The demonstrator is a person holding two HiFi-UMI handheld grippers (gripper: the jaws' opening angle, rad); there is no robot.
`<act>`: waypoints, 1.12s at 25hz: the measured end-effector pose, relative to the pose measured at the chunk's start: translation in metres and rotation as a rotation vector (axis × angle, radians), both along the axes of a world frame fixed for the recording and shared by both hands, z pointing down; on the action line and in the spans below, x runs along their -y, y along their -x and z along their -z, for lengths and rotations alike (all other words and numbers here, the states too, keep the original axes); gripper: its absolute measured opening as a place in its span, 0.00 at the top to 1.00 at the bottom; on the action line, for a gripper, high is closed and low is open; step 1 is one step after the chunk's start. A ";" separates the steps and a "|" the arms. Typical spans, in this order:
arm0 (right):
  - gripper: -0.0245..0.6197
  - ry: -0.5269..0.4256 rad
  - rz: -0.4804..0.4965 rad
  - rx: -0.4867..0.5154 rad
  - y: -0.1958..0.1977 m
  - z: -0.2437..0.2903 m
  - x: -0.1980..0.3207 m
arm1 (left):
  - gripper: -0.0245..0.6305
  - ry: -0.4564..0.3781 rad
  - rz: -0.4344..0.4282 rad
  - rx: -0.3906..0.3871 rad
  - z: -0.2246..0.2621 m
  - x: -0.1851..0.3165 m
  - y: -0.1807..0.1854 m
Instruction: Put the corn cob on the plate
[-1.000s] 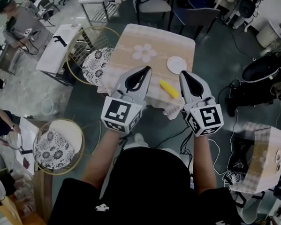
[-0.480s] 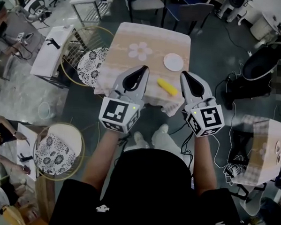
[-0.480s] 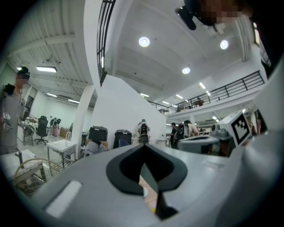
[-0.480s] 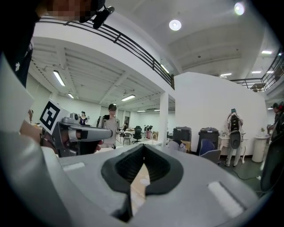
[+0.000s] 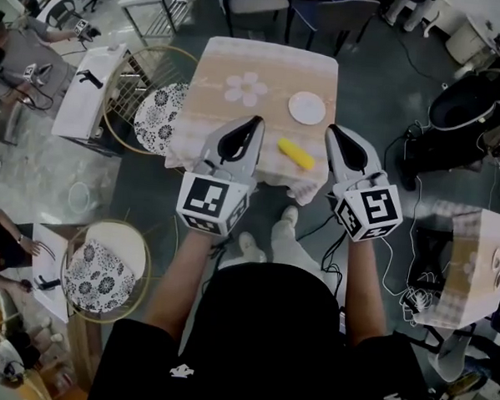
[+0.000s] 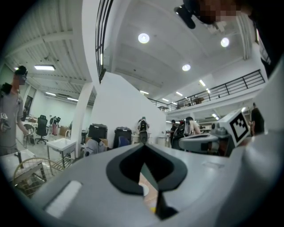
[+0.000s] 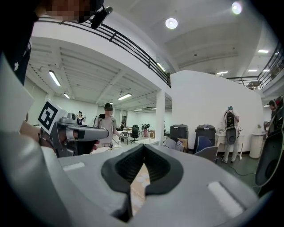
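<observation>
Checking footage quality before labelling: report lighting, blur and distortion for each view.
Head view: dim, washed-out colours, but the corn cob and plate are sharp. Left gripper view: strong fisheye bending, black corners, ceiling lamps glaring. Right gripper view: same bending, foreground soft.

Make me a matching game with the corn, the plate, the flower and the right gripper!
Things:
1. corn cob
2. plate
3. flower print
4. right gripper

Matches:
A. white, round, nothing on it
B. jaws shut, nothing held
C. yellow
D. printed on the tablecloth

Pairs: 1-C, 2-A, 3-D, 4-B
</observation>
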State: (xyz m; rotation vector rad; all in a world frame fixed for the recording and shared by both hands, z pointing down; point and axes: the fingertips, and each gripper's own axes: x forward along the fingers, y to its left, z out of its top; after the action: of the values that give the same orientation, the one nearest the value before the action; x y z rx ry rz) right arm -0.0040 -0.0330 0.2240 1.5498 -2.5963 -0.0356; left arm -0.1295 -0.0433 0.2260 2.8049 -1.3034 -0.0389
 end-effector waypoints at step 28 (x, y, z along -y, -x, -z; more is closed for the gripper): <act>0.96 0.142 -0.033 0.030 -0.055 -0.071 0.066 | 0.95 0.129 -0.050 0.066 -0.056 0.068 -0.049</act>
State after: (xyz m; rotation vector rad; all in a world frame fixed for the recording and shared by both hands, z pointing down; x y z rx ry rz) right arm 0.0511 -0.0995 0.2951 1.5538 -2.5328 0.1723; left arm -0.0804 -0.1115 0.2825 2.7494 -1.2008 0.1366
